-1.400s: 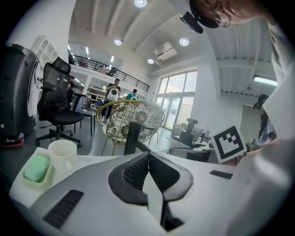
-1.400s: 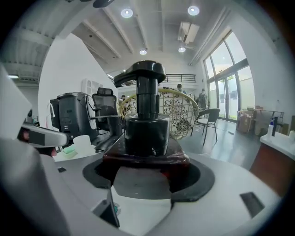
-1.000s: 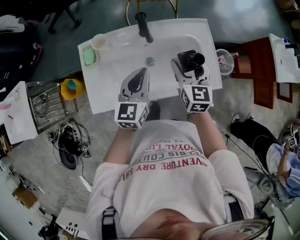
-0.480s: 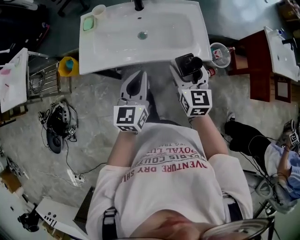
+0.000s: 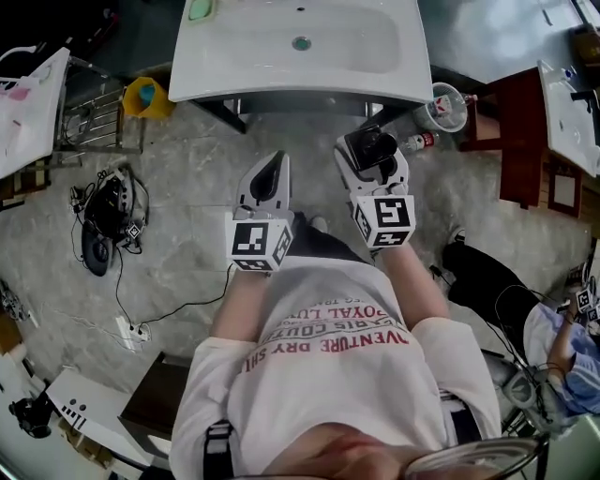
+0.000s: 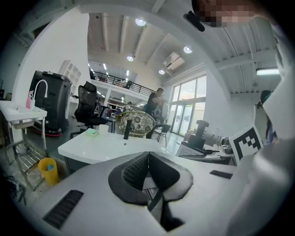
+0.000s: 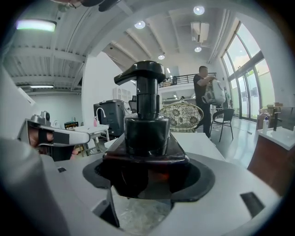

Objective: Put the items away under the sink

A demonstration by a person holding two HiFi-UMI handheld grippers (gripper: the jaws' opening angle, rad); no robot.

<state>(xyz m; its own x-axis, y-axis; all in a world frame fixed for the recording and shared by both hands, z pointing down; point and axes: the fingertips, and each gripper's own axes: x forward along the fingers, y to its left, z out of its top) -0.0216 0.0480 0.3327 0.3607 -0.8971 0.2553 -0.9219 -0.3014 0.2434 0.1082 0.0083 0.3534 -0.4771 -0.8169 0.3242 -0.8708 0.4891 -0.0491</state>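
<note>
My right gripper [image 5: 367, 155] is shut on a dark pump bottle [image 5: 369, 147], held over the floor in front of the white sink [image 5: 281, 80]. In the right gripper view the pump bottle [image 7: 146, 133] stands upright between the jaws, its black pump head [image 7: 140, 72] on top. My left gripper [image 5: 267, 173] is shut with nothing in it, level with the right one and to its left. The left gripper [image 6: 147, 171] shows its black pads pressed together, the sink top [image 6: 103, 144] beyond them. The space under the sink is dark and mostly hidden.
A green soap dish [image 5: 200, 9] sits at the sink's back left corner. A yellow bucket [image 5: 143, 96] and a wire rack [image 5: 89, 117] stand left of the sink. A clear cup [image 5: 443, 106] and a small bottle [image 5: 419, 142] lie on the floor at right. Cables [image 5: 108, 230] trail at left.
The view has drawn back from the sink: both grippers, earlier over the basin, now hang over the floor in front of it. The right one has kept the pump bottle.
</note>
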